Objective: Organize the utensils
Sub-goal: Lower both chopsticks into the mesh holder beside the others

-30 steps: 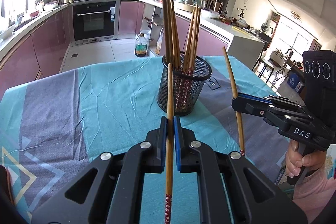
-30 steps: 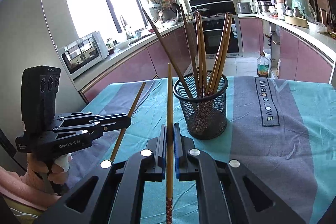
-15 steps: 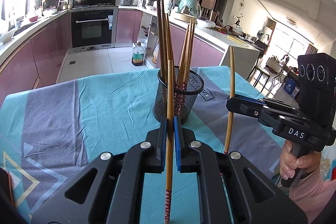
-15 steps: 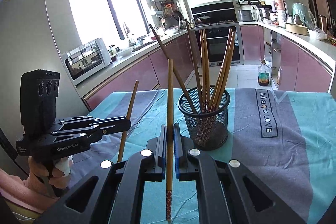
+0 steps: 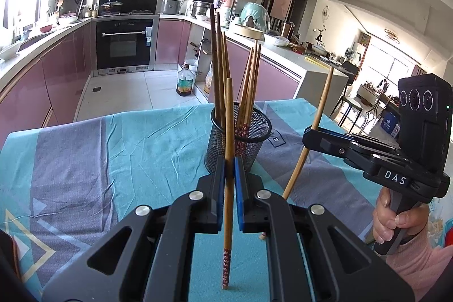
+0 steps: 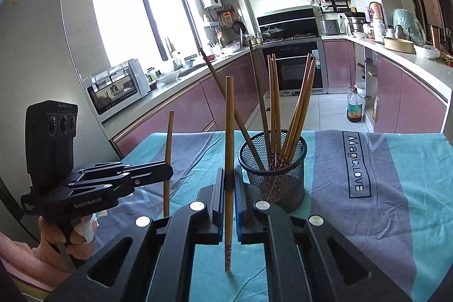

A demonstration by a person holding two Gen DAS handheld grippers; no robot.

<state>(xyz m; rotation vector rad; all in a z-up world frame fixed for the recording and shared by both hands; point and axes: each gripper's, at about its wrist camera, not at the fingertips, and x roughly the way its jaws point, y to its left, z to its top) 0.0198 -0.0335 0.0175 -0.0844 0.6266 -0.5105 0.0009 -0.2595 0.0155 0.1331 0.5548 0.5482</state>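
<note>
My left tool (image 5: 229, 171) and right tool (image 6: 230, 183) each pinch one light, stiff, slippery chopstick (image 5: 228, 132) mid-shaft, upright, near the mesh holder (image 5: 237, 140) on the bench (image 5: 113, 149).

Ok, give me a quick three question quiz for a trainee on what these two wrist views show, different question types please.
1. True or false: the left hand-held gripper is shut on a chopstick.
2. Multiple choice: the black mesh cup stands on A) the kitchen counter, B) the teal and grey tablecloth, C) the floor.
3. Fill in: the chopstick in the right hand-held gripper has its patterned red end pointing ____.

Key: 1 true; 2 B; 3 down.
</note>
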